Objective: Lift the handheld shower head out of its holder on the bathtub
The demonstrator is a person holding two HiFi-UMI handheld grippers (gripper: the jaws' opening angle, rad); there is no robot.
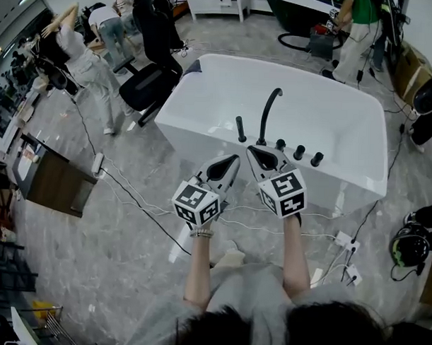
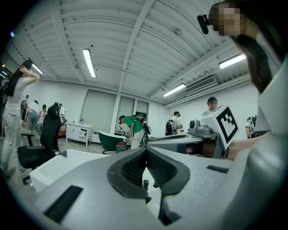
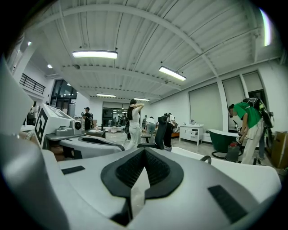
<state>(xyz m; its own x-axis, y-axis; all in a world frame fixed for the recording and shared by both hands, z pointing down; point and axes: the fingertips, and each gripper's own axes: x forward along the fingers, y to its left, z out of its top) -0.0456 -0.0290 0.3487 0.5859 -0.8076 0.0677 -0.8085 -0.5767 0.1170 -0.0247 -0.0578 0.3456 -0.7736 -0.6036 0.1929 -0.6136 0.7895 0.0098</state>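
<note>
Left claw (image 1: 234, 159) and right claw (image 1: 251, 149) pressed together, empty, near bathtub (image 1: 203, 132) front rim. Best: spread one, centre on shower head (image 1: 240, 128), pinch, lift straight.

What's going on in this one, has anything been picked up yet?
A person stands at the white bathtub with a claw in each hand. The left claw and the right claw are both shut and empty, side by side just short of the tub's near rim. The black shower head stands in its holder beside the curved tap, untouched.
</note>
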